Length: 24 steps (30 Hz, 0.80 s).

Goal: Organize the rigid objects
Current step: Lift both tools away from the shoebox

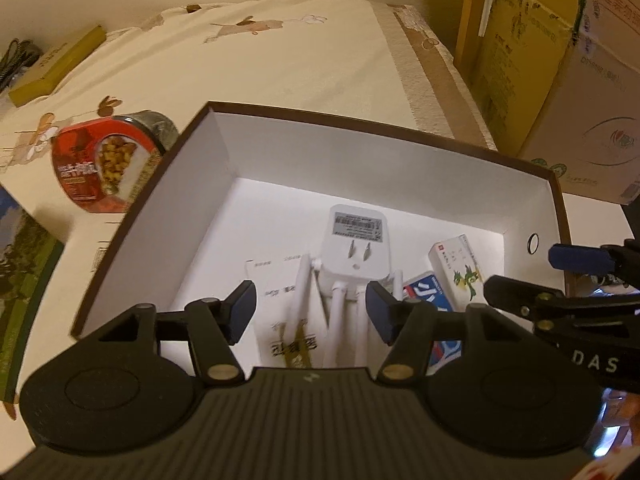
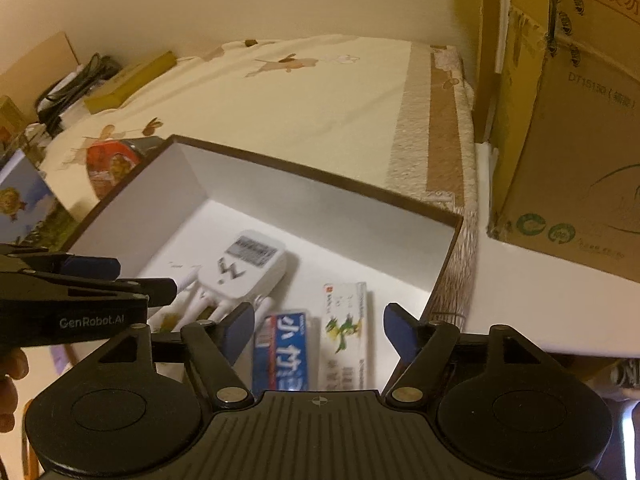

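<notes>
Left wrist view: my left gripper (image 1: 310,312) is spread wide, empty, above the white plug adapter (image 1: 354,246).
Box (image 1: 400,152): adapter and two small packs (image 2: 316,344) lie inside, packed together.
Right gripper (image 2: 318,330): also wide, empty.
Snack can (image 1: 102,160): outside at far left, probably next.

- Open box (image 1: 280,168) sits on cloth-covered table (image 1: 280,60).
- In box: wifi extender w/ plug (image 1: 354,246) mid-floor; flat packet (image 1: 280,312) just left of it; two small cartons (image 2: 346,328) (image 2: 286,354) to its right, side by side.
- Snack can (image 1: 100,164) outside, just left of box.
- Cardboard boxes (image 2: 572,152) far right, off the cloth.
- Slim box (image 1: 56,66) far left.
</notes>
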Motion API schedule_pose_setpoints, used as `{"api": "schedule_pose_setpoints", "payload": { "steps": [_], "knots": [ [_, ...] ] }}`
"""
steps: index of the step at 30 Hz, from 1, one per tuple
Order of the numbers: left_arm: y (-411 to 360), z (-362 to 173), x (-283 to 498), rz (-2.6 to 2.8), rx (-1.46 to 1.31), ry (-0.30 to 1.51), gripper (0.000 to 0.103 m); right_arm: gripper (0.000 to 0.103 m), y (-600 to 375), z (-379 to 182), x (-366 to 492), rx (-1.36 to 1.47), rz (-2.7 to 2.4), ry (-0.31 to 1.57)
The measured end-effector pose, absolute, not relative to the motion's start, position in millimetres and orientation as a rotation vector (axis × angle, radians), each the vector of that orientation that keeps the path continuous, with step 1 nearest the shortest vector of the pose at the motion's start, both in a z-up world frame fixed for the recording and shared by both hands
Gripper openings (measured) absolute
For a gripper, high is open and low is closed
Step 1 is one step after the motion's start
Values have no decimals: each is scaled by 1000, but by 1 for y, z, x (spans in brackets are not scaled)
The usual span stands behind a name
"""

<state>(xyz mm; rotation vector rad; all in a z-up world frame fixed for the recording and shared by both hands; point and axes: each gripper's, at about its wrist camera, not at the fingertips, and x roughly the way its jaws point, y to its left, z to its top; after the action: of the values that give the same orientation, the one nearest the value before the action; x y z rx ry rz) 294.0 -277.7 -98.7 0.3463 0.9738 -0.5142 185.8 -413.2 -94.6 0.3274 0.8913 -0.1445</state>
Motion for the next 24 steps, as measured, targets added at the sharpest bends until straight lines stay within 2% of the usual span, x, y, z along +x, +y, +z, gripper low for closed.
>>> {"api": "schedule_pose_setpoints", "payload": {
  "steps": [24],
  "knots": [
    [-193,-16,202,-427,239,907,57,71,-358,-27,113,355,-86,874]
  ]
}}
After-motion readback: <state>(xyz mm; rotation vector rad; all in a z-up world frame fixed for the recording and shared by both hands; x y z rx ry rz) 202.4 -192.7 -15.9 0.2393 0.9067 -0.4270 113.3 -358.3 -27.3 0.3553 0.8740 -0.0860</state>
